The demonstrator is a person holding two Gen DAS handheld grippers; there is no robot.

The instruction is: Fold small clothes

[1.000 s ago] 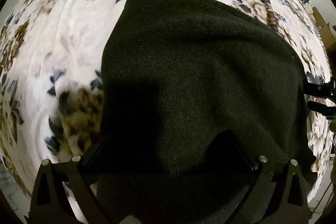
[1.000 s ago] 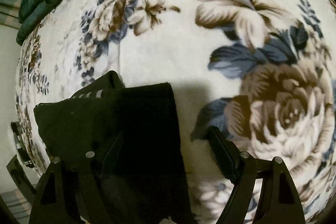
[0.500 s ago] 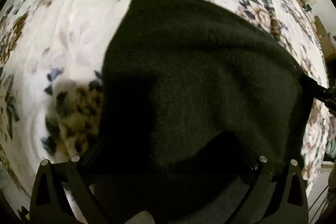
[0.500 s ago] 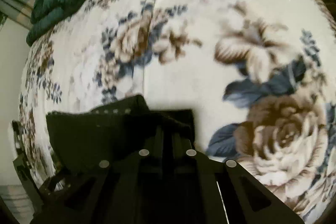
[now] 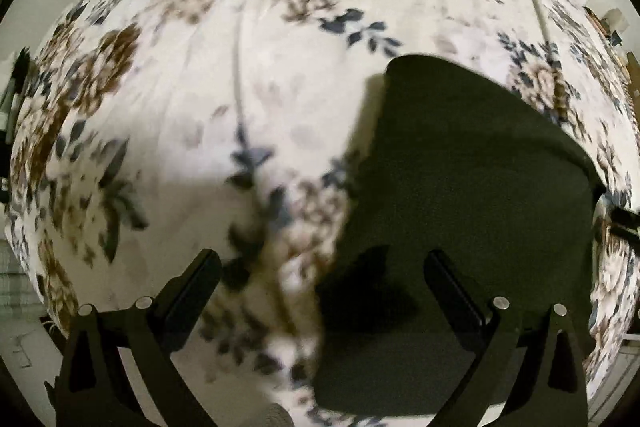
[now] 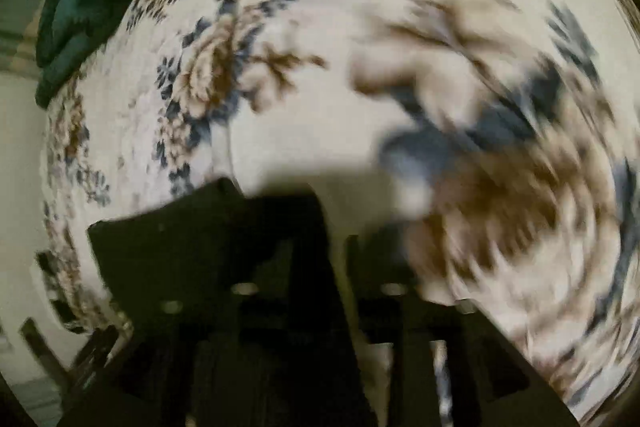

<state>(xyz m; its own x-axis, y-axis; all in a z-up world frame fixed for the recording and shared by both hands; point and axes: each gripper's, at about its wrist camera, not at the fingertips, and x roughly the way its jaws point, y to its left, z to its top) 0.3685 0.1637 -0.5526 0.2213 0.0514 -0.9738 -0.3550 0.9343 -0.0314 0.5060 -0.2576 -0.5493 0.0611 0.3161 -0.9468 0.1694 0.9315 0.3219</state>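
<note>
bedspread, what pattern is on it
Cream bedspread with brown and blue flowers; clearest in the left wrist view.

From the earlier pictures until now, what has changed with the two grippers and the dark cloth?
The left gripper, whose fingers straddled the dark cloth, has let go; it stands open, with the cloth now to its right. The right gripper pinched shut at the cloth's corner, and its jaws have just been opening again; whether they still grip is too blurred to tell. The cloth stays flat on the floral blanket.

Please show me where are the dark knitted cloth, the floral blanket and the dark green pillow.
dark knitted cloth (image 5: 472,167), left wrist view, middle of its flat surface.
floral blanket (image 5: 192,99), left wrist view, bare pale area.
dark green pillow (image 6: 84,7), right wrist view, its side at the blanket's edge.
</note>
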